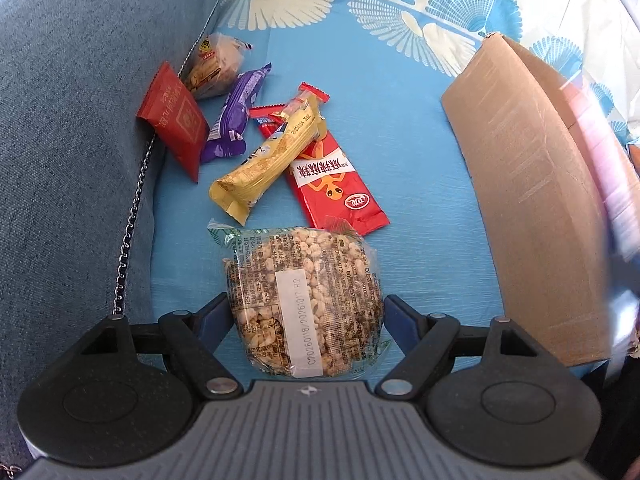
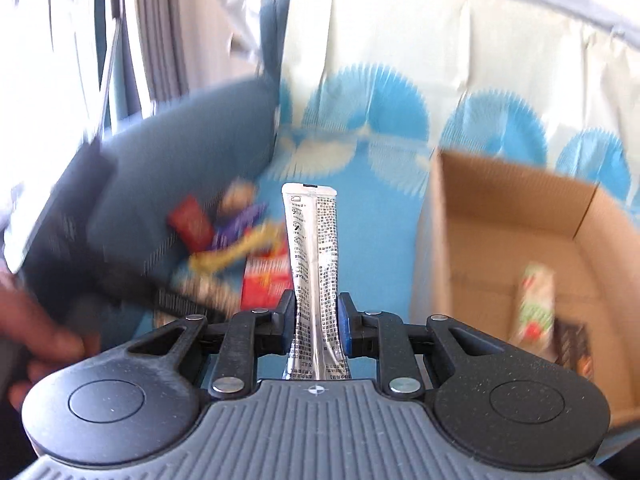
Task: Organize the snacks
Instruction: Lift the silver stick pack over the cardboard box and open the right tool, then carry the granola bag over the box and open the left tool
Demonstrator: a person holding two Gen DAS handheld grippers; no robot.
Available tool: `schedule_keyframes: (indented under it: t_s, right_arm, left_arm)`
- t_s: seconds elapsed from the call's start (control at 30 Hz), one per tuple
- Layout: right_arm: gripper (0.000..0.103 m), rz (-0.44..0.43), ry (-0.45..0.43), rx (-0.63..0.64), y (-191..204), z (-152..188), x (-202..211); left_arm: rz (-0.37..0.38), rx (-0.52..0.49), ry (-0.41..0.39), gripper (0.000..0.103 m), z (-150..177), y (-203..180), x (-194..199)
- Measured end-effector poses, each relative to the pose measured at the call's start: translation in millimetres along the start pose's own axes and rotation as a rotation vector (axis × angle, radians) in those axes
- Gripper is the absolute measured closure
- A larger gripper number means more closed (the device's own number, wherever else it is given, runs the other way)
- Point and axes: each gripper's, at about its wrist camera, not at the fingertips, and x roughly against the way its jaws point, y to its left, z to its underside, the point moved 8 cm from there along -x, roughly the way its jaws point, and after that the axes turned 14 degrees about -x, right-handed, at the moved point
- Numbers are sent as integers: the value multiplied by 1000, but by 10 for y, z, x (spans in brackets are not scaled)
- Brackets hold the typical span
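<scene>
Sachet [image 2: 314, 248], silver and thin, pinched at its lower part in the right tongs [image 2: 316, 312], which are closed down narrow on it. Stands straight out of the jaws, long axis running from 6 to 12 o'clock along the line of the fingers, free end at 12. Hangs in the air above the blue cover [image 2: 384, 240], touching nothing else.

Cardboard box [image 2: 500, 216] sits open at about 2 to 3 o'clock from these tongs, near but not yet under them. Already holds a green and red packet [image 2: 536, 304] and something dark beside it, too blurred to name. Judging by this, calls for a swing toward 3 o'clock until the sachet's tip clears the near wall, then a release. Risks catching the tall sachet on the box rim if carried low.

Left tongs [image 1: 306, 308] stand spread wide around a round rice cake packet [image 1: 320, 272] lying flat on the cover, one pad against each side, apparently gripping it across its width. Printed label strip runs roughly from 12 to 6. Same box lies at 2 to 3 o'clock from here too, well apart, with bare cover between.

Remaining heap, among it a yellow bar [image 1: 264, 160] across a red packet [image 1: 336, 184], lies at 11 to 12 o'clock beyond the rice cake, up against the grey cushion [image 1: 80, 140]. Right hand looks nearer the box.
</scene>
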Motion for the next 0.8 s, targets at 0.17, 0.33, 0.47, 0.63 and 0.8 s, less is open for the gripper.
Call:
schedule_keyframes:
  t_s: [0.17, 0.33, 0.47, 0.63, 0.8]
  right_arm:
    - [80, -12, -146, -35, -320, -551, 342]
    - [80, 45, -236, -42, -889, -979, 544]
    - [80, 117, -270, -107, -1429, -1074, 603]
    - [99, 97, -374, -163, -1580, -1057, 753]
    - [99, 99, -374, -167, -1621, -1008, 764]
  left_arm:
    - [-1, -1, 11, 18, -13, 11, -30]
    - [-11, 0, 20, 18, -27, 17, -59]
    - [-15, 9, 0, 18, -29, 33, -31]
    - [-37, 28, -99, 18, -68, 74, 121]
    - [-117, -55, -189, 18, -120, -60, 290]
